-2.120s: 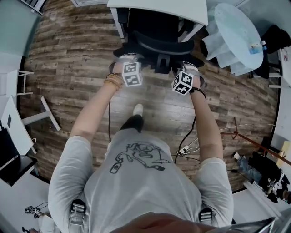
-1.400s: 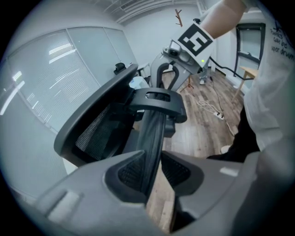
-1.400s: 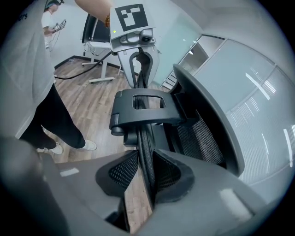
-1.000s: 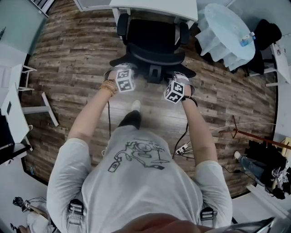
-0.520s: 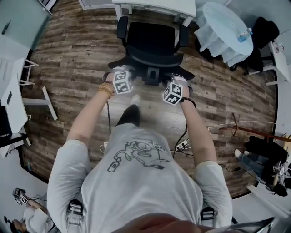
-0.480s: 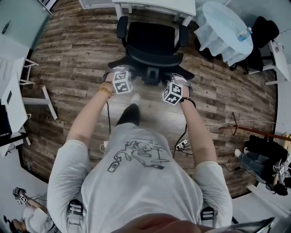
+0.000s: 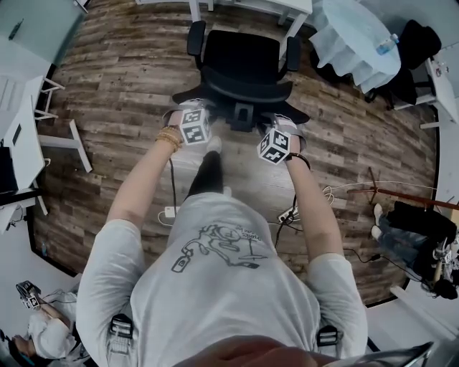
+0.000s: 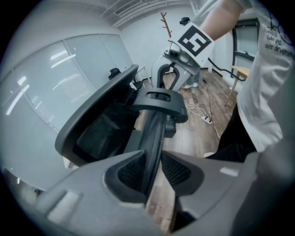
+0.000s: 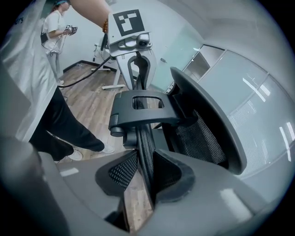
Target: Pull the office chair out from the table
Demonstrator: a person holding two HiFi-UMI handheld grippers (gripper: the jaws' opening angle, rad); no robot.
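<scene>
Wooden floor (image 7: 115, 79) all around, and from the head view the office chair (image 7: 240, 68) is out. Two seconds ago its seat sat tucked under the white table (image 7: 287, 6); now the whole seat and both armrests show, clear of the table's edge. The person has backed away with it. Left gripper (image 7: 191, 111) and right gripper (image 7: 285, 122) sit on the top of the chair's back, one at each end. Left of the chair the floor lies bare; right of it a round covered table (image 7: 355, 39) stands near the armrest. Behind the chair, by the person's feet, cables and a power strip (image 7: 287, 215) lie on the boards.

Left gripper view: fingers (image 8: 131, 173) clamped on the thin black rim of the chair's back.

Right gripper view: fingers (image 9: 120, 170) pinching that same rim from the other end.

Shirt print is too small to read; the cubes carry only square markers.
</scene>
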